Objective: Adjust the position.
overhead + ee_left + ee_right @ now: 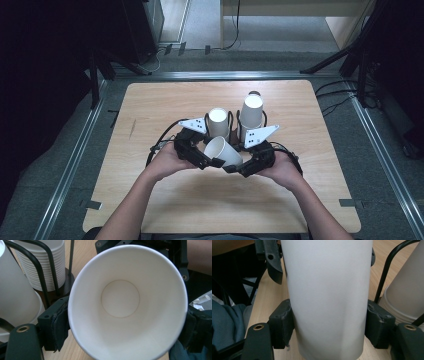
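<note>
While both grippers' jaws pinch one paper cup (223, 150) above the worktop (165, 200), left gripper (216, 162) at rim, right gripper (231, 168) at body, uneven squeeze could crush it.

lab recording bay: wooden table (165, 100) ringed by floor rails (75, 160), tripod legs (330, 60), cables (340, 97).

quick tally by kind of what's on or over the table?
Loose paper cup, held between both grippers: 1
Stacks of paper cups in wire holders: 2
Grippers: 2
Total: 5
</note>
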